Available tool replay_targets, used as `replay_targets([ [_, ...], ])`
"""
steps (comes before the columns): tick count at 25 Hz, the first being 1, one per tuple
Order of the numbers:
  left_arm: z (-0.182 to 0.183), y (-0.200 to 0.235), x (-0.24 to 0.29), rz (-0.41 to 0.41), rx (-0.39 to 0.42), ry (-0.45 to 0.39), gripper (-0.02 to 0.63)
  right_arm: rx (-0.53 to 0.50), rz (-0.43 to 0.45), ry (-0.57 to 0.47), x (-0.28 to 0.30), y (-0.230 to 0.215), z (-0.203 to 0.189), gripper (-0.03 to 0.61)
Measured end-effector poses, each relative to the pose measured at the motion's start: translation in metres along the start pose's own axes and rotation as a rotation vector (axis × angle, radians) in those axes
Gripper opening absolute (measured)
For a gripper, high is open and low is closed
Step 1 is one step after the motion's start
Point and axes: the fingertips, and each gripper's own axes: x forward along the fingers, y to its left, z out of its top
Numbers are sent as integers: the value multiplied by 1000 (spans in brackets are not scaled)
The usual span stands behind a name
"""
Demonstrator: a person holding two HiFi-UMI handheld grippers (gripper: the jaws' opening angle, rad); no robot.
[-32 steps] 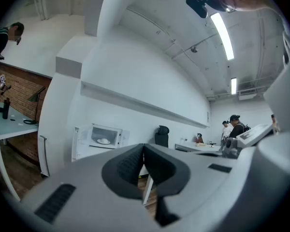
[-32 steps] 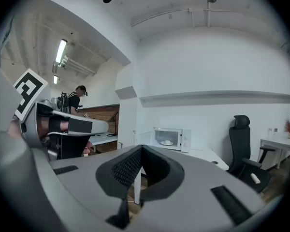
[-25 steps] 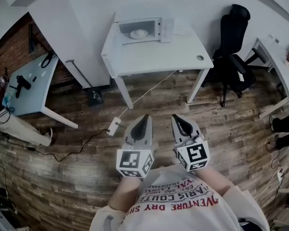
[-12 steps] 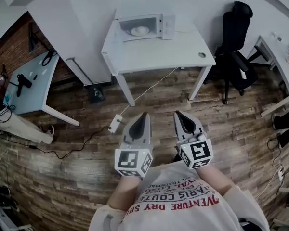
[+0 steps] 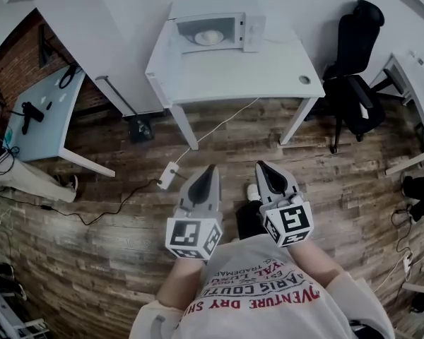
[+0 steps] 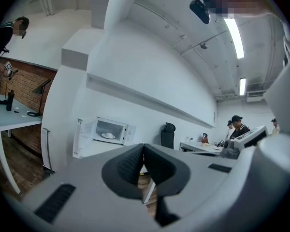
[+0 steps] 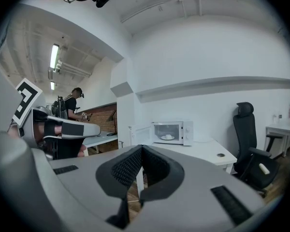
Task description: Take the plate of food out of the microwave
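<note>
A white microwave (image 5: 215, 32) stands at the back of a white table (image 5: 233, 73), its door swung open to the left. Inside it lies a plate of pale food (image 5: 209, 37). The same microwave (image 6: 108, 129) and plate (image 6: 108, 135) show far off in the left gripper view, and the microwave (image 7: 171, 132) with its plate (image 7: 167, 137) shows in the right gripper view. My left gripper (image 5: 211, 169) and right gripper (image 5: 261, 166) are held side by side over the wooden floor, well short of the table. Both are shut, with nothing between the jaws.
A black office chair (image 5: 357, 69) stands right of the table. A pale blue desk (image 5: 39, 122) with dark items is at the left, another desk (image 5: 417, 83) at the far right. A power strip (image 5: 168, 179) and cables lie on the floor. People stand in the background.
The table and microwave have drawn a little closer and shifted in the head view as I move forward. Both grippers stay shut and side by side.
</note>
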Motion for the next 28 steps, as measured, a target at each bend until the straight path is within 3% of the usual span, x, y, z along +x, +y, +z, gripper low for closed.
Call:
replay_targets([
  [7, 8, 28, 70, 58, -23, 16, 6, 27, 58, 13, 70, -45, 8, 3],
  [14, 35, 49, 164, 118, -56, 4, 6, 23, 105, 12, 146, -119, 34, 3],
  [21, 49, 58, 271, 125, -96, -25, 6, -16, 156, 5, 213, -189, 50, 3],
  [28, 47, 66, 342, 129, -124, 11, 6, -1, 165, 29, 264, -239, 52, 3],
])
